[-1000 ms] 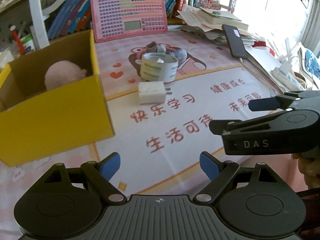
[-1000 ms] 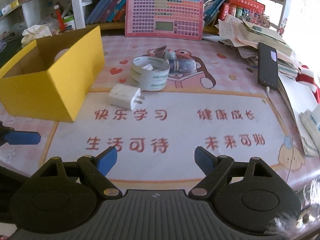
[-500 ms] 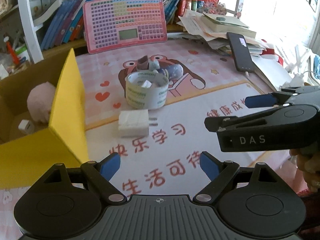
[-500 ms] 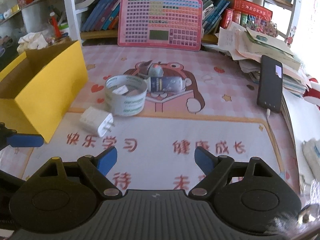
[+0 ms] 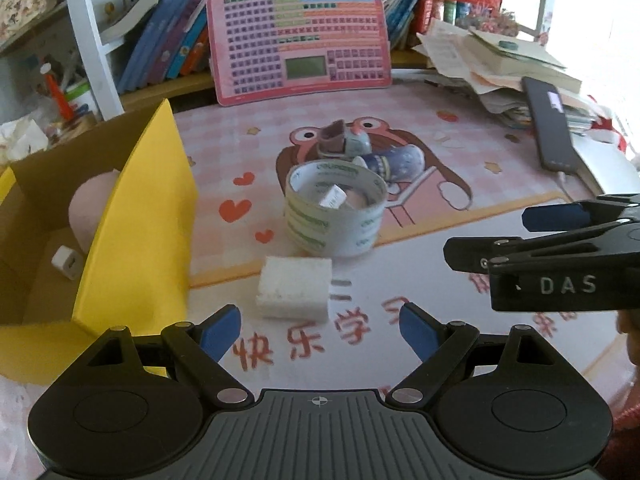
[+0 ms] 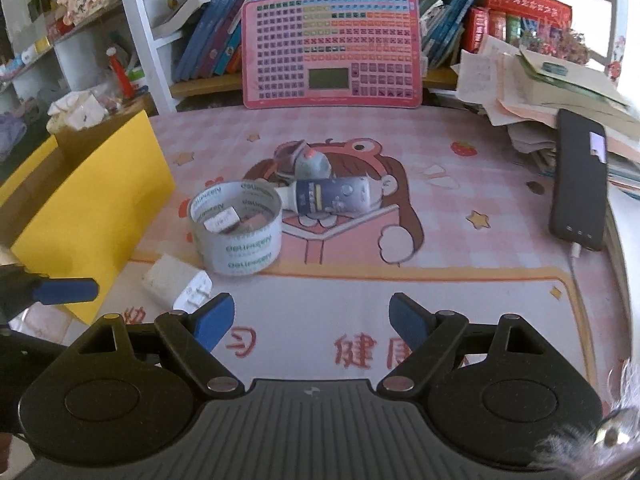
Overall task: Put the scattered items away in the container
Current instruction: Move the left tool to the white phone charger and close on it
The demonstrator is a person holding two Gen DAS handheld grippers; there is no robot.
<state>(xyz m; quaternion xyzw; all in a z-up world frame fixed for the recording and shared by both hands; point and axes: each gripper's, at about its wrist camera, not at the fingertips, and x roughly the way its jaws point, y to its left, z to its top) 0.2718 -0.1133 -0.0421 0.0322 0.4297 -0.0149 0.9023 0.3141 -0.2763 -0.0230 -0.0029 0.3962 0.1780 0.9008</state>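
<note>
Leftmost, the yellow box [image 5: 132, 232] holds a pink ball [image 5: 90, 208] and small white cube [image 5: 66, 262], then the white charger [image 5: 294, 292] lies beside the tape roll [image 5: 334, 210], with the left gripper [image 5: 320, 328] and right gripper [image 6: 310, 316] both spread apart, empty.

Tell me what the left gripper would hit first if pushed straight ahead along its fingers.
Probably the white charger, lying just ahead of the open left gripper; the tape roll sits behind it. Depth is uncertain.

We see a yellow box [image 5: 136, 216] and a white charger [image 5: 294, 287]. The mat [image 6: 460, 208] is pink-checked; the tape roll [image 6: 236, 226] carries green lettering.
</note>
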